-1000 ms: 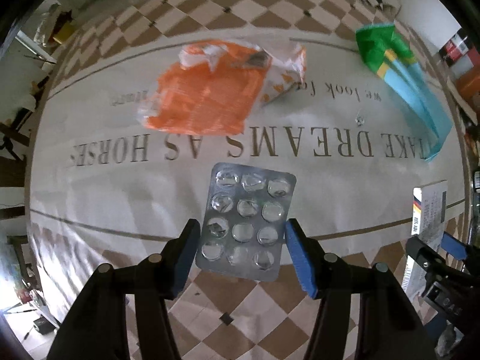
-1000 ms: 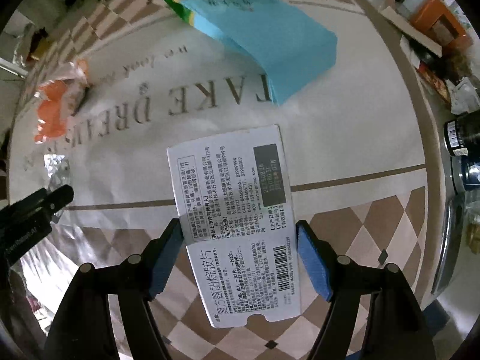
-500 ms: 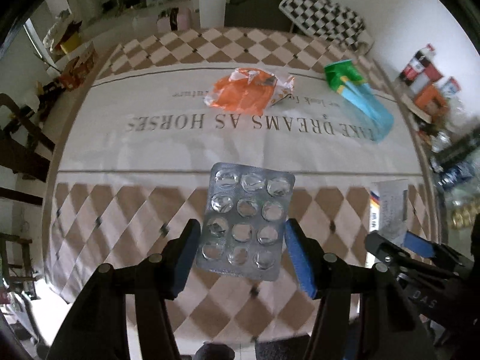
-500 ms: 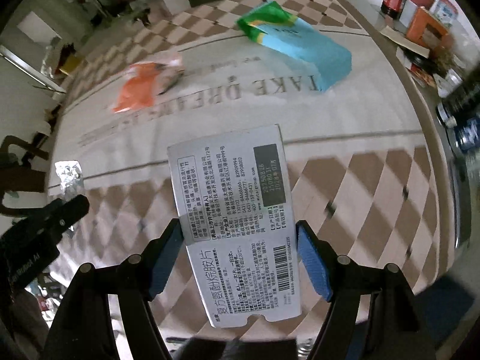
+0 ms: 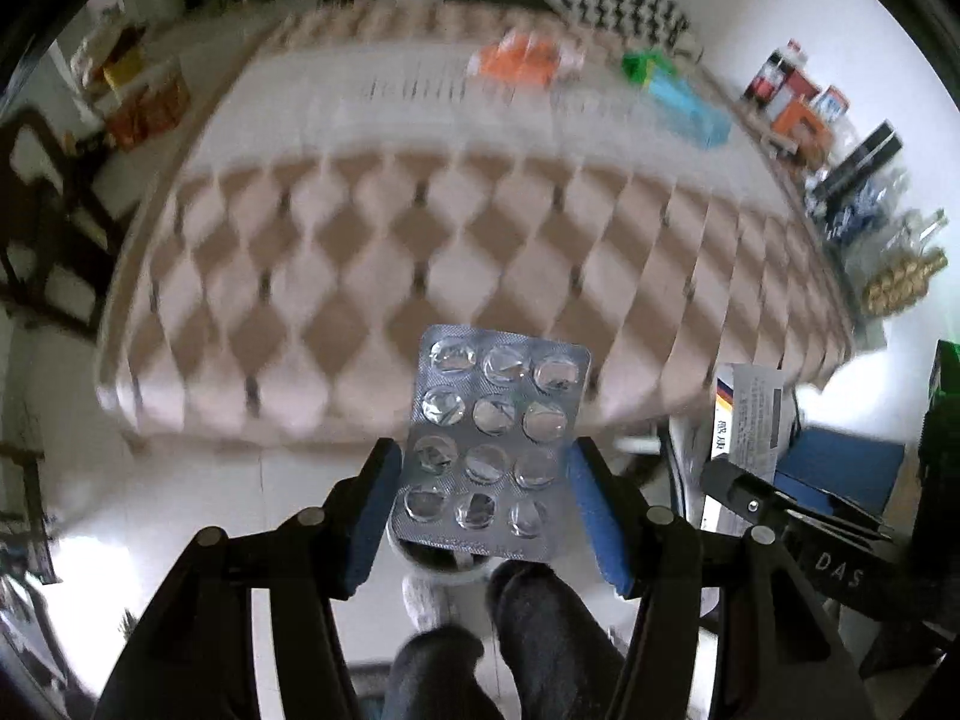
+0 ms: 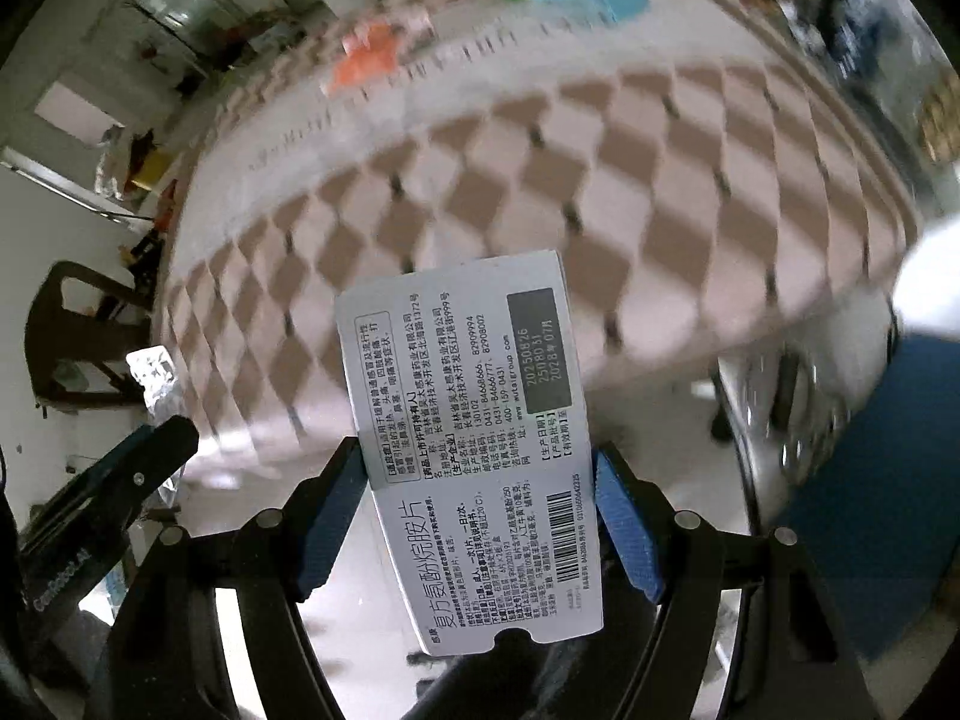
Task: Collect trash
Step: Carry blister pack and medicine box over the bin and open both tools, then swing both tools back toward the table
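We carry two pieces of trash at once, and the step now, as we judge it, is to take both to a bin we cannot see in either view. The left gripper [image 5: 480,486] is clamped on an empty blister pack [image 5: 495,444] at the lower centre of its frame; the right gripper [image 6: 480,510] grasps a flattened medicine box [image 6: 474,450] at the lower centre of its own. To do this well, we should keep both grips firm and level: the pack is thin, crinkled foil with crushed clear domes, stiff yet slippery at the edges, and the card is smooth printed board that can bow if squeezed harder. On the table [image 5: 420,252], with its brown-and-cream diamond cloth, an orange wrapper [image 5: 522,60] and a green-and-blue packet [image 5: 678,96] lie at the upper right, not yet collected.
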`<action>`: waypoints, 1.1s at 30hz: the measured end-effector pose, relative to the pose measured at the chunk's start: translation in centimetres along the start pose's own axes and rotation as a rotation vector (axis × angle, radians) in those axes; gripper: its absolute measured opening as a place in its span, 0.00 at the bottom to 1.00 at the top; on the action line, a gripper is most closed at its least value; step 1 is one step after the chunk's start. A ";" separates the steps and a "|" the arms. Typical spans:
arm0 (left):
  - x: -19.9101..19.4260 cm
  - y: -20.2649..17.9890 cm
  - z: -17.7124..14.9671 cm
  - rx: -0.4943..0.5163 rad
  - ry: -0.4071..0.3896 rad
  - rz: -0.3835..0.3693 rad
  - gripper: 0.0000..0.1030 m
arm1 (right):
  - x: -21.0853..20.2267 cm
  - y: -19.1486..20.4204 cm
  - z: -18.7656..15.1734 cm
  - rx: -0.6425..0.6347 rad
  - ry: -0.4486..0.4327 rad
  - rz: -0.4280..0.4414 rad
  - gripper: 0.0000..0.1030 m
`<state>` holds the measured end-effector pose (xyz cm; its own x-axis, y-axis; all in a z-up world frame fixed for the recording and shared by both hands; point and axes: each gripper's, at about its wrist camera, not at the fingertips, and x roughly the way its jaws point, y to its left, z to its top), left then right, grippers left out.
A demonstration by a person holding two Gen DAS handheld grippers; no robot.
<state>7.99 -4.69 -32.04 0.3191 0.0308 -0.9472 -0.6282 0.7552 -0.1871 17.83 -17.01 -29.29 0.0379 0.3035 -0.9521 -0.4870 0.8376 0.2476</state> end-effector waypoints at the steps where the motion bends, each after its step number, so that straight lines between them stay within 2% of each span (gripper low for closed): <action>1: 1.0 0.5 -1.1 -0.011 0.029 -0.003 0.53 | 0.7 -0.4 -1.5 0.011 0.021 -0.005 0.74; 6: 9.1 2.8 -5.8 -0.092 0.197 -0.031 0.53 | 6.9 -3.5 -7.8 0.097 0.151 -0.008 0.74; 9: 15.7 4.3 -7.5 -0.138 0.280 -0.047 0.53 | 12.9 -6.2 -10.8 0.167 0.230 -0.005 0.75; 14: 27.8 7.0 -9.5 -0.216 0.392 -0.080 0.53 | 24.0 -9.7 -13.5 0.231 0.319 -0.009 0.75; 17: 34.6 8.4 -10.7 -0.238 0.449 -0.063 0.53 | 30.6 -11.1 -14.3 0.243 0.352 -0.008 0.75; 19: 37.7 9.0 -11.5 -0.245 0.473 -0.053 0.53 | 34.6 -11.8 -14.7 0.249 0.373 0.000 0.75; 22: 40.9 9.9 -12.8 -0.246 0.501 -0.053 0.54 | 39.7 -12.0 -15.0 0.225 0.386 0.002 0.75; 25: 42.4 10.4 -13.6 -0.263 0.524 -0.046 0.55 | 43.9 -11.8 -15.2 0.202 0.424 0.016 0.76; 27: 42.3 11.2 -14.1 -0.272 0.526 -0.021 0.67 | 45.9 -11.9 -15.5 0.205 0.444 0.041 0.76; 28: 42.0 11.6 -14.4 -0.281 0.518 -0.016 0.75 | 46.6 -11.8 -15.6 0.206 0.452 0.052 0.81; 29: 41.5 12.1 -14.6 -0.289 0.511 -0.009 0.77 | 47.1 -11.8 -15.7 0.206 0.455 0.054 0.93; 30: 41.1 12.7 -14.9 -0.293 0.506 0.001 0.77 | 47.2 -11.7 -15.8 0.202 0.452 0.050 0.97; 31: 40.7 12.9 -15.0 -0.293 0.506 0.014 0.78 | 47.2 -11.6 -15.9 0.192 0.447 0.042 0.97; 33: 39.7 13.1 -15.3 -0.284 0.499 0.046 0.95 | 46.9 -11.5 -16.1 0.171 0.450 0.024 0.97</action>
<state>1.61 -3.58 -76.09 -0.0433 -0.3056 -0.9512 -0.8216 0.5525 -0.1401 11.13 -19.75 -79.70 -0.3713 0.1290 -0.9195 -0.3310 0.9068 0.2609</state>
